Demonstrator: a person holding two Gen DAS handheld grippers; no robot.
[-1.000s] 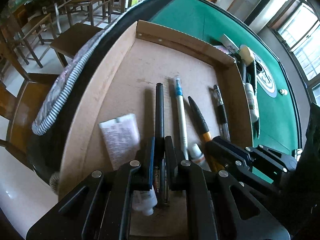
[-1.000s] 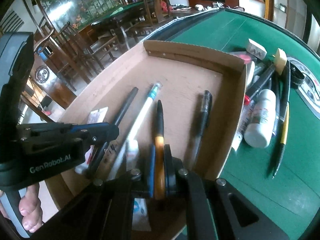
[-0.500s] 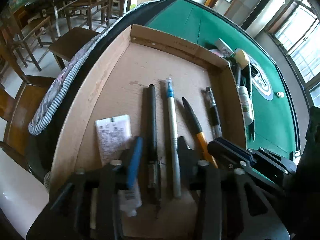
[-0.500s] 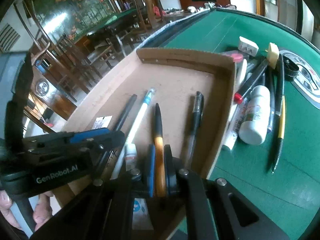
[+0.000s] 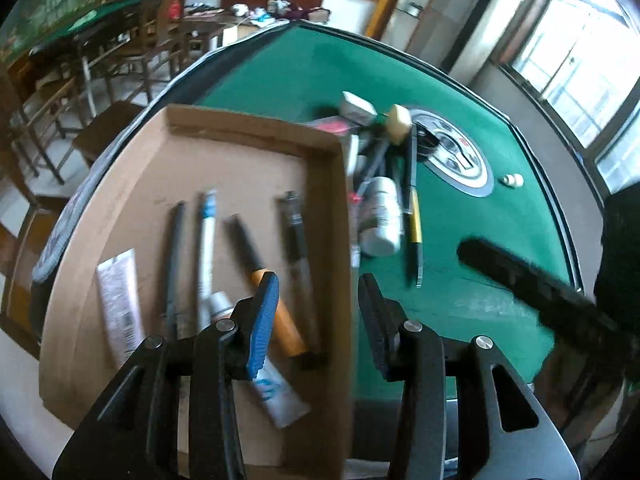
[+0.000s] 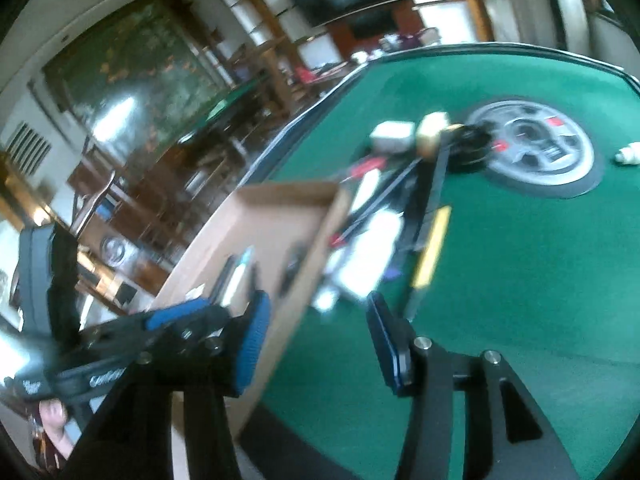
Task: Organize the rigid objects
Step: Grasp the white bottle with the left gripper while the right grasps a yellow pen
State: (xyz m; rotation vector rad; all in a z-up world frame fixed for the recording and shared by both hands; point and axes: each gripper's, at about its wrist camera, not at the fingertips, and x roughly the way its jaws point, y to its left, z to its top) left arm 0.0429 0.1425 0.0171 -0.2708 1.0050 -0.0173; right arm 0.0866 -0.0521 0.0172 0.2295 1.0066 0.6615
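Observation:
A shallow cardboard tray (image 5: 240,122) holds a row of pens: a black pen (image 5: 174,264), a white-and-blue pen (image 5: 206,240), a black-and-orange pen (image 5: 264,280) and a clear black pen (image 5: 298,248). My left gripper (image 5: 316,308) hangs open above the tray's right wall, gripping nothing. To the right of the tray, loose items are piled on the green felt: a white bottle (image 5: 382,216), a yellow-and-black pen (image 5: 414,216) and dark pens. My right gripper (image 6: 316,320) is over the felt by the tray's corner; its jaws are opening with nothing between them. The right wrist view is blurred.
Two white tubes (image 5: 120,300) (image 5: 276,392) lie in the tray's near part. A round grey disc (image 5: 456,156) sits in the middle of the green table (image 5: 480,288), with a small white object (image 5: 513,180) beyond it. Wooden chairs (image 5: 48,112) stand off the table's left edge.
The left gripper let go of the black pen, the right gripper let go of the black-and-orange pen. Both have lifted and swung right, towards the pile on the felt.

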